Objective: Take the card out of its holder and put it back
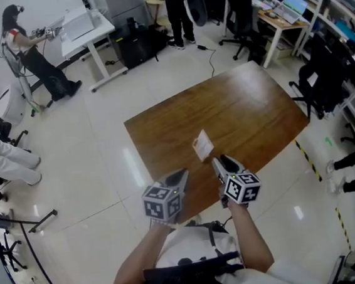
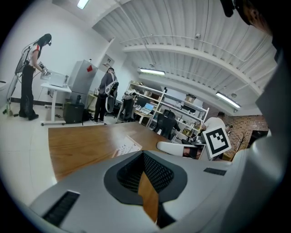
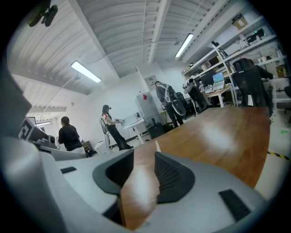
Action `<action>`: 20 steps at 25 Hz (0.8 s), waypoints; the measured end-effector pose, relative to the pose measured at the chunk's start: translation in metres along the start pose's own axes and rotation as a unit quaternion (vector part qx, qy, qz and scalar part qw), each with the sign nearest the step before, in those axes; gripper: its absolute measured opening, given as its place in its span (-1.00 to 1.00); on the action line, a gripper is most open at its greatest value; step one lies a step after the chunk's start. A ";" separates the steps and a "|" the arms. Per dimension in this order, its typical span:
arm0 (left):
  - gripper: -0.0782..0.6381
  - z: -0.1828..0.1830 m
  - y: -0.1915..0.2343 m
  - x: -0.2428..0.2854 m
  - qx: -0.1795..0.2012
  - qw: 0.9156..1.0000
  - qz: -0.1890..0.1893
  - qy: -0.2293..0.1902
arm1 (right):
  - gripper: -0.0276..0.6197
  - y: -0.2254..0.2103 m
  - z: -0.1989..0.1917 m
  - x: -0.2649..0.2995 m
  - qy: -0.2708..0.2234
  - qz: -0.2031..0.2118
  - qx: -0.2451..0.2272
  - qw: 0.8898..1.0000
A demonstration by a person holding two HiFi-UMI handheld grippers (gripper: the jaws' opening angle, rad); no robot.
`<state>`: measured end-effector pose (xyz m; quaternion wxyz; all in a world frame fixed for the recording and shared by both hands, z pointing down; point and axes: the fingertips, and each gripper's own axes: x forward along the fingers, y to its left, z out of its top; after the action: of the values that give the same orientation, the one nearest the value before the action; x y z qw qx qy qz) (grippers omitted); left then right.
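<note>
A white card in its holder (image 1: pixel 202 145) lies flat near the front middle of the brown wooden table (image 1: pixel 250 108). It shows in the left gripper view as a printed sheet (image 2: pixel 126 148) and in the right gripper view as a thin white edge (image 3: pixel 158 146). My left gripper (image 1: pixel 180 176) hovers at the table's front edge, just short of the card. Its jaws stand narrowly apart around bare wood (image 2: pixel 143 157). My right gripper (image 1: pixel 222 162) sits beside it on the right, open with nothing between the pads (image 3: pixel 143 157).
The table's front edge runs just under both grippers. White tiled floor surrounds the table. A white desk (image 1: pixel 86 25) with a person (image 1: pixel 29 53) stands at the far left. Office chairs (image 1: pixel 243 21) and shelves (image 1: pixel 314 4) fill the back right, and striped tape (image 1: pixel 305 153) marks the floor.
</note>
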<state>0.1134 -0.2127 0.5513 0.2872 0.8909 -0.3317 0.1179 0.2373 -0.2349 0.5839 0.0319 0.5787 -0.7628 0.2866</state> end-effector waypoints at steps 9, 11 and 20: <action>-0.81 0.006 0.022 0.029 -0.013 1.000 0.017 0.005 | -0.34 -0.029 -0.002 0.064 0.039 -0.013 -0.040 0.998; -0.81 0.006 0.025 0.034 -0.016 1.000 0.020 0.006 | -0.34 -0.033 -0.007 0.076 0.051 -0.009 -0.041 0.998; -0.81 0.006 0.039 0.052 -0.028 0.999 0.026 0.011 | -0.48 -0.037 -0.023 0.116 0.089 0.000 -0.064 0.994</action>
<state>0.1270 -0.2670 0.5844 0.3125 0.8723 -0.3543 0.1262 0.2259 -0.3303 0.6620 0.1364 0.5477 -0.7737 0.2877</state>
